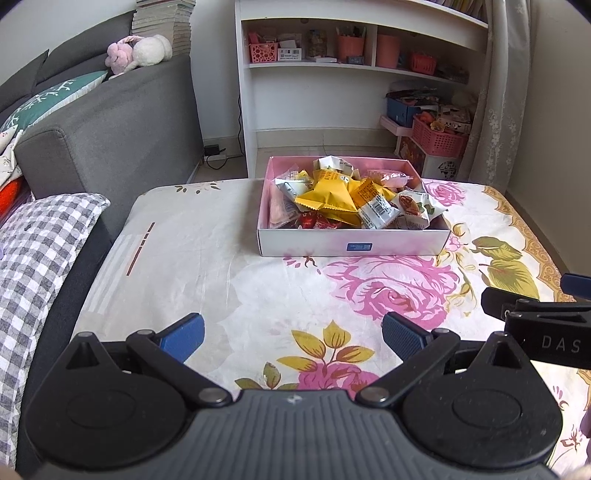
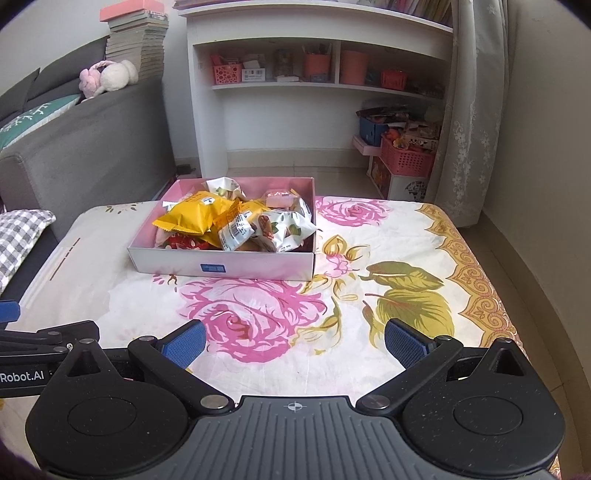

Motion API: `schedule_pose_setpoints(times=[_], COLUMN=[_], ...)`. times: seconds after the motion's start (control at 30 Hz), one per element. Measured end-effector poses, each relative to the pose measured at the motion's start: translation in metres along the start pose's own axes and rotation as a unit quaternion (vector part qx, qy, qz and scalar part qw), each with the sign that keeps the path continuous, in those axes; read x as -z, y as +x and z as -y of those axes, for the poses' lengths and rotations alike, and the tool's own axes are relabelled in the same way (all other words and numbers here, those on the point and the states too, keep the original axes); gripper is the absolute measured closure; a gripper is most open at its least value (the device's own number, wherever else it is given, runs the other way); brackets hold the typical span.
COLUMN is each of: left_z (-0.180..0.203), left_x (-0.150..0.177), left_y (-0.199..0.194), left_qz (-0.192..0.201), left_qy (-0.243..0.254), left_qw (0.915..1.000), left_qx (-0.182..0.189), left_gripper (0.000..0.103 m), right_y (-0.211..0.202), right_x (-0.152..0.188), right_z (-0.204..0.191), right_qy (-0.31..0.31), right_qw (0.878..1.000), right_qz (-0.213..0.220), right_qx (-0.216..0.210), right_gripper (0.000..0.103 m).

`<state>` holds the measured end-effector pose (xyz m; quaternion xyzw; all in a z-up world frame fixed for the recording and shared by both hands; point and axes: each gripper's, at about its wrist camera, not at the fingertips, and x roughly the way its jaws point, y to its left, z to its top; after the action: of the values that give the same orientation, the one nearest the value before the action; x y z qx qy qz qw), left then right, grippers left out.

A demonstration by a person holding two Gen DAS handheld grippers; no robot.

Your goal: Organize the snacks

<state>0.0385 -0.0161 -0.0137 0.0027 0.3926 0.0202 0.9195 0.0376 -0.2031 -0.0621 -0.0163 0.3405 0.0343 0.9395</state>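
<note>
Here, a shallow box [image 1: 354, 242] with a pink lining sits on a worktop covered by a cloth [image 1: 221, 266] printed with pink roses and olive leaves, and it is heaped with wrapped snacks [image 1: 343, 199]. On top of the heap lies a large yellow packet [image 2: 194, 218] with crimped edges; just beside it, toward the box's right wall, are white wrappers with barcodes and a white packet with a green and brown print [image 2: 286, 227], while a red wrapper [image 2: 181, 243] shows against the box's near wall. A small blue label [image 2: 212, 268] marks the outside of that near wall. In front of the box, well apart from it, the left gripper [image 1: 293, 338] hangs over the cloth with its jaws spread wide and nothing between the blue pads [image 1: 402, 338]. The right gripper [image 2: 295, 341] is level with it, also in front of the box, its jaws likewise parted and holding nothing; each tool's black arm edges into the other's view. Behind the box stands a white shelf unit [image 1: 314, 92] holding pink baskets and cups, with a pink crate [image 1: 437, 138] on the floor to the box's far right. A grey sofa [image 1: 110, 129] rises to the box's left, a plush toy [image 1: 138, 53] and a stack of books [image 1: 166, 22] on its back.
</note>
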Motion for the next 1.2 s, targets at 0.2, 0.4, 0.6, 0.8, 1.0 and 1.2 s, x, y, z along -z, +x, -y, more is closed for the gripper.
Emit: schedule_pose_setpoints(times=[0.2,0.4,0.6,0.8,1.0,1.2], left_z=[-0.0003,-0.001,-0.0008,-0.0012,-0.0014,-0.0013], left_x=[0.0002,-0.0003,-0.0001,0.0,0.001,0.0011], left_y=[0.0002,0.0007,0.001,0.0022,0.0033,0.0029], left_qz=[-0.003,-0.003,-0.004,-0.007,-0.011,-0.011], left_qy=[-0.001,-0.002,-0.002,-0.003,-0.004,-0.005], left_qw=[1.0,1.0,1.0,1.0,0.9999,0.9999], left_qx=[0.004,0.001,0.002,0.004,0.007,0.008], left_gripper=[0.0,0.0,0.0,0.0,0.0,0.0], right_y=[0.0008,0.003,0.003,0.0034,0.0035,0.0043], right_x=[0.0005,0.0019,0.0019,0.0022,0.0023,0.003], right_z=[-0.0003,-0.0035,-0.0035,-0.0036,-0.0037,-0.0036], right_qy=[-0.001,-0.007,-0.006,-0.006,-0.007,-0.007], right_qw=[1.0,1.0,1.0,1.0,1.0,1.0], right_qz=[-0.002,-0.007,-0.007,-0.007,-0.007,-0.008], right_qx=[0.0,-0.001,-0.001,-0.001,-0.001,-0.003], right_gripper=[0.0,0.0,0.0,0.0,0.0,0.0])
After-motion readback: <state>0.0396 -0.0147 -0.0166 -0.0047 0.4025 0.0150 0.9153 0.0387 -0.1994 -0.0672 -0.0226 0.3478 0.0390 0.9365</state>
